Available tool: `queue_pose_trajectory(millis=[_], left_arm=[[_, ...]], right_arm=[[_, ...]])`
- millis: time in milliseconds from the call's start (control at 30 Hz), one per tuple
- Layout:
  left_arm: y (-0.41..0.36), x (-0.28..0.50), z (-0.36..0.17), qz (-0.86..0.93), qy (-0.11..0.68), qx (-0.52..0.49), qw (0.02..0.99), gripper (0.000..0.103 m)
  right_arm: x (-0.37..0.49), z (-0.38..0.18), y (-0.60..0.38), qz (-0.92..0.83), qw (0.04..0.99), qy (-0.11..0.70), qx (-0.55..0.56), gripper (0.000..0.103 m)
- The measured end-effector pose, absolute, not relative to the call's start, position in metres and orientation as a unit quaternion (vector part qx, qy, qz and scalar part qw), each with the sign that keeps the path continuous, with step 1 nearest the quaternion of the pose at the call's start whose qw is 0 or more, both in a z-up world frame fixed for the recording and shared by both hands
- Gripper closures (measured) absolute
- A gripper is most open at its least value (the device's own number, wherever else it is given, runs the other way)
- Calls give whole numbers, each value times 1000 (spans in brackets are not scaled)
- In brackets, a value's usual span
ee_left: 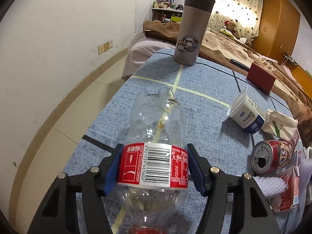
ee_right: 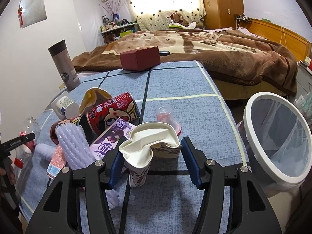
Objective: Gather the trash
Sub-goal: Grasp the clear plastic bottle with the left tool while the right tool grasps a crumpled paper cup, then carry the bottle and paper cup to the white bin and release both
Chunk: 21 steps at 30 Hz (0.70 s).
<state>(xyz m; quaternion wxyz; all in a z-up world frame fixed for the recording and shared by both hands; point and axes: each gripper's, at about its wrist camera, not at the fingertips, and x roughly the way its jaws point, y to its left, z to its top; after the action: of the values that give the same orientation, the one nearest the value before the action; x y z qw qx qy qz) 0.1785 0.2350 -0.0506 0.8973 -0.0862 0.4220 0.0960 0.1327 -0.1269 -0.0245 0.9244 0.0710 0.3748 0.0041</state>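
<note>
An empty clear plastic bottle (ee_left: 156, 120) with a red label lies on the blue tablecloth (ee_left: 204, 81), cap end toward the camera. My left gripper (ee_left: 154, 149) is shut on it, both blue pads against the label. In the right wrist view a crumpled white paper cup (ee_right: 136, 150) lies between the blue pads of my right gripper (ee_right: 154, 142), which is shut on it at the rim. A white-rimmed bin (ee_right: 247, 120) lined with a clear bag stands off the table's right edge.
More trash lies in a heap: a red can (ee_right: 115, 115), a yogurt cup (ee_left: 245, 117), a purple carton (ee_right: 113, 138), bubble wrap (ee_right: 74, 144), a clear plastic cup (ee_right: 165, 115). A grey thermos (ee_left: 193, 29) and a dark red box (ee_right: 140, 58) stand at the table's far side. A bed lies beyond.
</note>
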Motion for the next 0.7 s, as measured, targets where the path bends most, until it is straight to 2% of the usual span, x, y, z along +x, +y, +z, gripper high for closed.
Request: queue_pose_trajectory(millis=[700], left_arm=[[186,150,-11,51,383,-68,920,38]], right_arm=[[113,-1,-144,21,942,323,85,47]])
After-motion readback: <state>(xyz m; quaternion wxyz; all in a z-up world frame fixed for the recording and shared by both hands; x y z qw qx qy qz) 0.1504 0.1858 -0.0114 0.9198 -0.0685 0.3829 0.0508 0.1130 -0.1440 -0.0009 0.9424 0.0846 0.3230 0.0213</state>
